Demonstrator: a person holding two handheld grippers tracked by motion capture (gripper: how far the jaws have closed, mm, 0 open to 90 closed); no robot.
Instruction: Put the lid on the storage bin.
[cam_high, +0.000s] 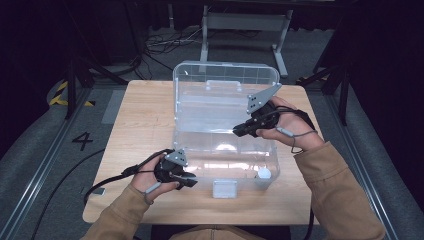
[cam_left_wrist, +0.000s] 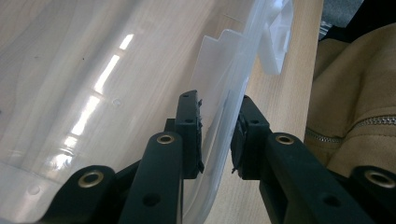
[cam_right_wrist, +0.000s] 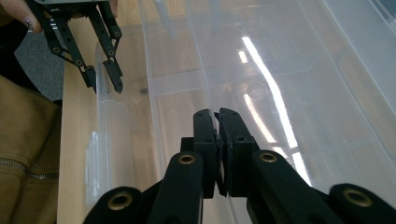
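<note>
We keep the clear storage box (cam_high: 225, 145) on the counter (cam_high: 140, 125) toward its near edge, our left gripper (cam_left_wrist: 217, 135) straddling its front wall without pinching, steadying it, while our right gripper (cam_right_wrist: 218, 140), clenched empty, hovers inside.

The high view looks down and forward over the pale wooden tabletop (cam_high: 145, 107); both gripper views sit close against the clear plastic lidded box (cam_high: 225, 125), which all share.

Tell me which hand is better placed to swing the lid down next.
Right, probably. The right gripper sits, jaws shut, at the foot of the upright lid. The left gripper straddles the box's front wall, far from the lid, and is better kept there to steady it.
</note>
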